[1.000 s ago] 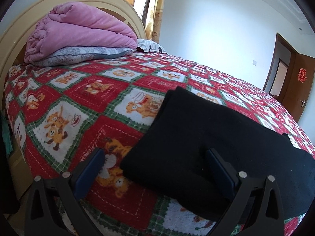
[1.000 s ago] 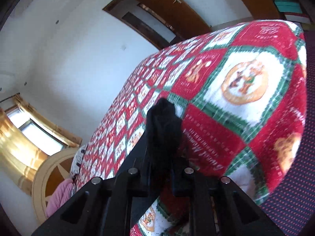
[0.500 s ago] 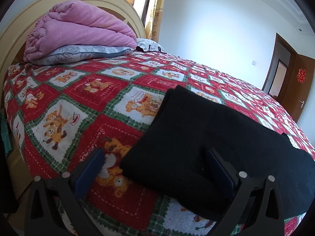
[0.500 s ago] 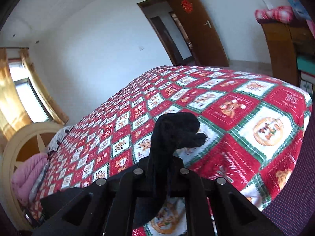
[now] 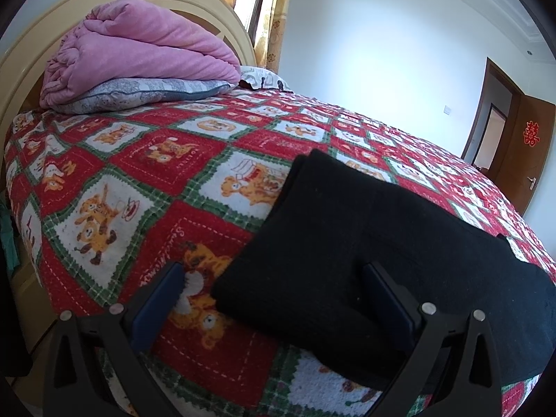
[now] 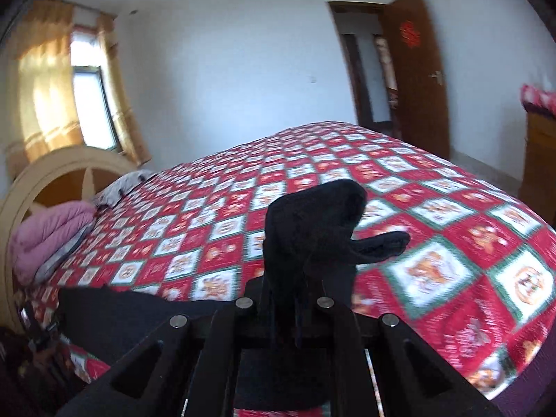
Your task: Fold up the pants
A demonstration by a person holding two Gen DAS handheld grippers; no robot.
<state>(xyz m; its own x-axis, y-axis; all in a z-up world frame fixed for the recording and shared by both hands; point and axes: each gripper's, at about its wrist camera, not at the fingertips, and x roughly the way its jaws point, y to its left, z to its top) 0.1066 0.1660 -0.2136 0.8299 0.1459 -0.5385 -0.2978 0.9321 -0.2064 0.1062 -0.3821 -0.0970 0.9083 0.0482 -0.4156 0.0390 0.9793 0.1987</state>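
Right gripper [image 6: 295, 299], jaws clamped on a bunched end of the black knit pants [image 5: 365, 243], lifts it for folding over. Left gripper [image 5: 274, 299], jaws wide, straddles their near edge on the red patchwork bed quilt [image 5: 139, 180].

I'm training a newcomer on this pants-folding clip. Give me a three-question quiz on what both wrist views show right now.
1. True or false: the left claw is shut on the black pants.
2. What does the right claw grip? A) pink blanket B) black pants fabric C) grey pillow
3. Fill in: the pink blanket lies on a grey ____ by the headboard.

Key:
1. False: its fingers stand open over a corner of the pants on the quilt.
2. B: the cloth is bunched between its closed fingers, raised off the bed.
3. pillow.
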